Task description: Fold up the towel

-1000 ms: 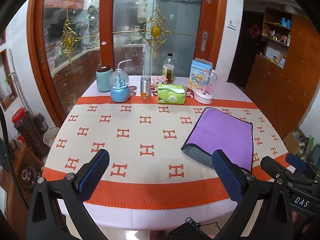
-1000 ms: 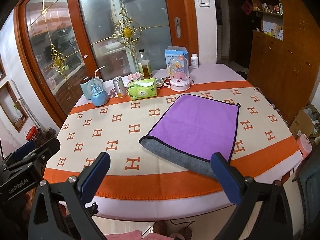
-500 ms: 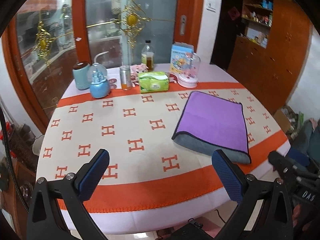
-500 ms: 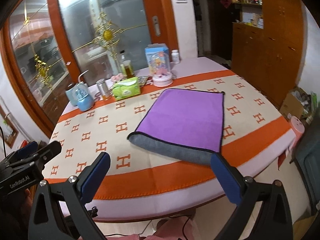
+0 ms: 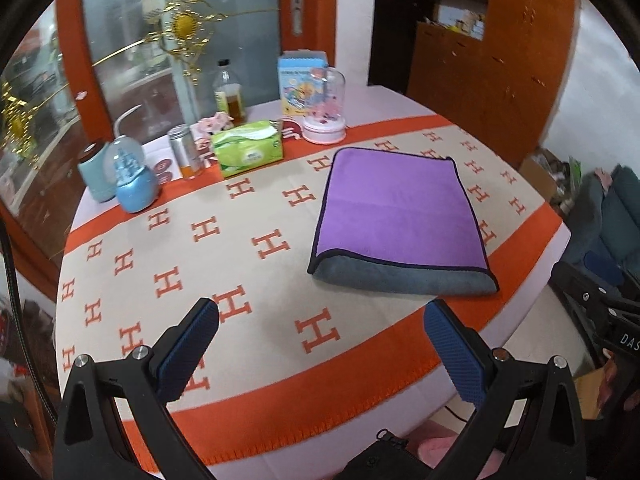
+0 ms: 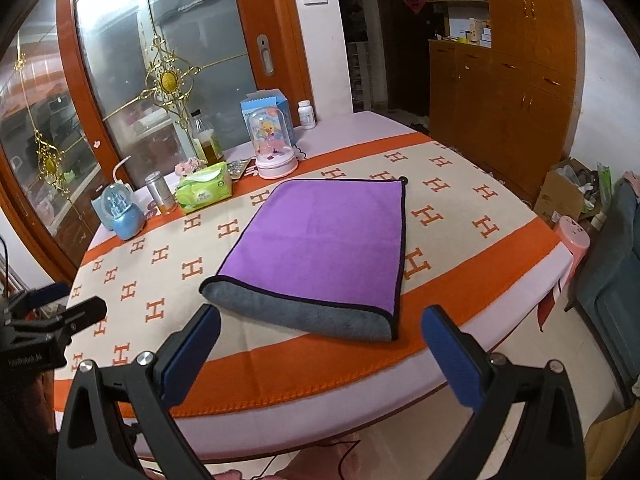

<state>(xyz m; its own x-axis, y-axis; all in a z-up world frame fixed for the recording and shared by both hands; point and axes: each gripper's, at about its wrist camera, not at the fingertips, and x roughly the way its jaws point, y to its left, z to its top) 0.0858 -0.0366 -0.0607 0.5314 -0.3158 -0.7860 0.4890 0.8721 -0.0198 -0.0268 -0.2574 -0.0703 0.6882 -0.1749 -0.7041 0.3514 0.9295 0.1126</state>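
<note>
A purple towel [image 5: 396, 208] with a grey underside lies folded in half on the orange and beige tablecloth [image 5: 240, 264], its grey fold facing the near edge. It also shows in the right wrist view [image 6: 320, 240]. My left gripper [image 5: 320, 344] is open and empty, above the near table edge, to the left of the towel. My right gripper [image 6: 320, 352] is open and empty, just short of the towel's folded edge.
At the far side of the table stand a green tissue pack [image 5: 248, 152], a metal can [image 5: 182, 152], a blue snow globe [image 5: 134, 180], a bottle [image 5: 228, 96], a domed ornament [image 5: 324, 116] and a blue box [image 5: 300, 80]. Wooden cabinets [image 6: 512, 72] stand to the right.
Both grippers have swung right and moved closer over the table edge, so the towel sits nearer the middle of both views. Both stay open and empty. The towel has not moved.
</note>
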